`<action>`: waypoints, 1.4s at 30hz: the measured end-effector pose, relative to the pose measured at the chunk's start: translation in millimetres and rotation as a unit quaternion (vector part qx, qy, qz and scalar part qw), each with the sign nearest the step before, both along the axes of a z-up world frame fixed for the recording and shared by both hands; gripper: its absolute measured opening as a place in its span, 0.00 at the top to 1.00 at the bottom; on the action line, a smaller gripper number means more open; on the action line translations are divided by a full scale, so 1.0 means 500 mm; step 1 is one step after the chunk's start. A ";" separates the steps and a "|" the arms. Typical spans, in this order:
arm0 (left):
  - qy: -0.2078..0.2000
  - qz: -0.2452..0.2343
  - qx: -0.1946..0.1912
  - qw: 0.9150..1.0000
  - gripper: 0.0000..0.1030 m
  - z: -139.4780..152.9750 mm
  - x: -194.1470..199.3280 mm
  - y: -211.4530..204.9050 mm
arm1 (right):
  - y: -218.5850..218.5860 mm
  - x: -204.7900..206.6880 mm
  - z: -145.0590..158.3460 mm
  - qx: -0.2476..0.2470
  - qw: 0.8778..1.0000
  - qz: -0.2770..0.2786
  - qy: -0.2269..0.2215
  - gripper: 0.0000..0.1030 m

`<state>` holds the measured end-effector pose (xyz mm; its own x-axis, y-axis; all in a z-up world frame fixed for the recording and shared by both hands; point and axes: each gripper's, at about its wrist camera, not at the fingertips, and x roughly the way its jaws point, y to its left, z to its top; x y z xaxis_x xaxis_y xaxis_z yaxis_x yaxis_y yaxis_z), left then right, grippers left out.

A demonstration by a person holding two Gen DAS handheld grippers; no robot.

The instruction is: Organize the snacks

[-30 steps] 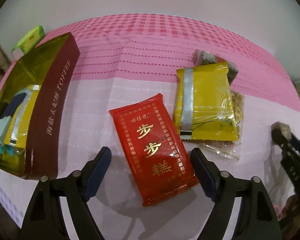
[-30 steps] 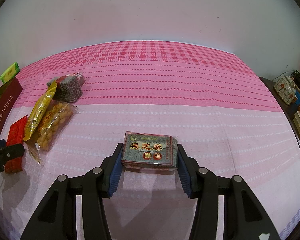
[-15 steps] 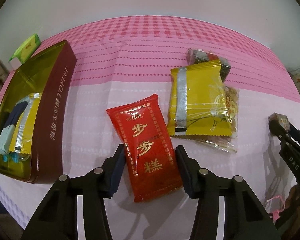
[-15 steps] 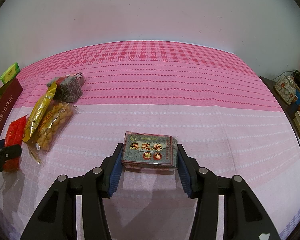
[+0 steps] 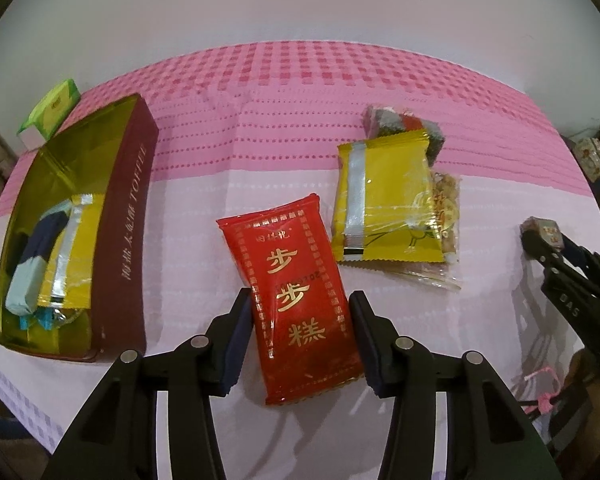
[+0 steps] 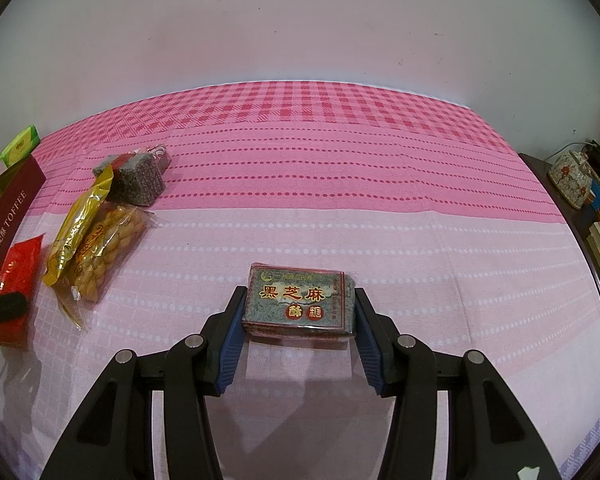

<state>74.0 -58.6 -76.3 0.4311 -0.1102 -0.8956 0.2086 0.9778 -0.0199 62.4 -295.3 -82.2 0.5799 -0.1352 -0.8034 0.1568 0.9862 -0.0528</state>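
Note:
My left gripper (image 5: 300, 309) is closing on a red snack packet (image 5: 296, 296) with gold characters, and both pads touch its long sides low on the pink tablecloth. The packet also shows at the left edge of the right wrist view (image 6: 18, 276). My right gripper (image 6: 300, 314) is shut on a dark black-sesame candy pack (image 6: 300, 300) that rests on the cloth. A maroon toffee box (image 5: 128, 220) lies open to the left and holds a yellow packet and blue-wrapped sweets.
A yellow packet (image 5: 388, 200) lies over a clear bag of peanuts (image 5: 446, 208), with a dark sesame block (image 5: 392, 120) behind them. A green packet (image 5: 54, 106) sits beyond the box. A side shelf with a patterned ceramic pot (image 6: 572, 178) stands at the right.
The left gripper's jaws have come in from wide apart to the sides of the red packet. The right gripper and its sesame pack have stayed put.

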 end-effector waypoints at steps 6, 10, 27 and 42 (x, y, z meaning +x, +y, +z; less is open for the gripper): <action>-0.022 -0.020 0.007 1.000 0.53 0.037 -0.015 0.006 | 0.000 0.000 0.000 0.000 1.000 0.000 0.000 0.55; -0.039 -0.024 0.007 0.999 0.53 0.066 -0.016 0.022 | -0.001 0.000 0.000 0.000 1.000 -0.002 0.000 0.53; -0.077 0.019 0.036 0.996 0.53 0.139 0.047 0.241 | 0.001 0.000 0.000 0.000 1.000 -0.003 0.001 0.53; -0.025 0.036 0.054 0.998 0.53 0.061 0.077 0.379 | 0.001 0.002 -0.002 -0.001 1.000 -0.005 0.002 0.51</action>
<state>112.4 131.1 -45.7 0.4779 0.0196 -0.8782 0.1353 0.9862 0.0956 63.4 -295.0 -83.2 0.5757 -0.1429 -0.8050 0.1668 0.9844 -0.0555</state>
